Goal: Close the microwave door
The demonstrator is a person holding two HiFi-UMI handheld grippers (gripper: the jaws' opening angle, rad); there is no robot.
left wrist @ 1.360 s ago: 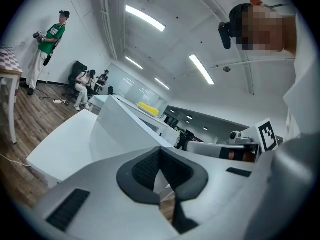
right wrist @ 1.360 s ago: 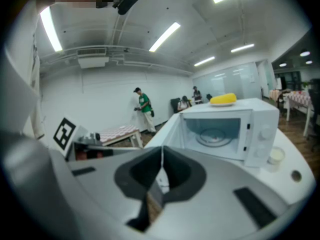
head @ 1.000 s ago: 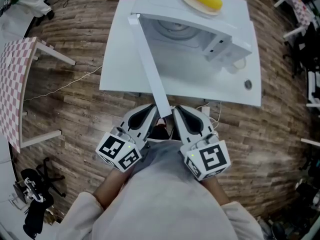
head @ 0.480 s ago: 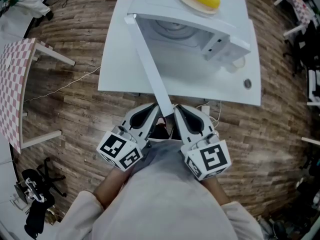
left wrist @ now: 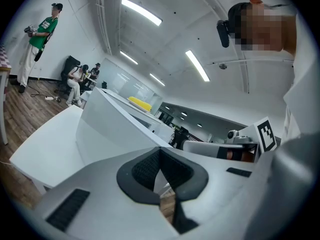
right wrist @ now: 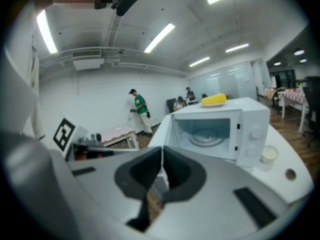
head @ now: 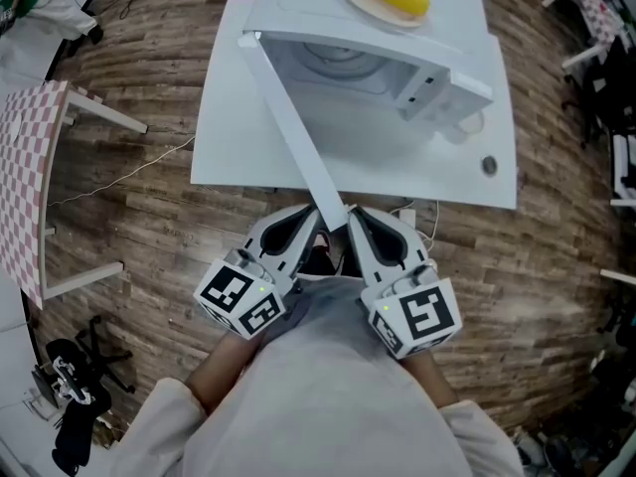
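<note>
Since a second ago both grippers have kept their place against the person's body, while the hinge end of the door has slid a little leftward and the microwave has crept up the head view; the left gripper (head: 310, 221) has its pads pressed together with nothing between them, and the right gripper (head: 354, 219) is likewise closed up on nothing, as each gripper view confirms (left wrist: 160, 159) (right wrist: 162, 156); the free edge of the microwave door (head: 293, 132) ends just between the two sets of tips, close to touching both, though contact cannot be told; from there the door runs as a long strip away from the person and to the left, up to its hinge at the left front corner of the microwave (head: 442, 68), which sits on the white table (head: 229, 147); its cavity (head: 343, 58) gapes to the right of the door; so the left gripper lies on the door's outer face, filling its own view (left wrist: 115, 129), and looks the better placed to push it rightward, while the right gripper sits on the cavity side, likely in the swing's path.
</note>
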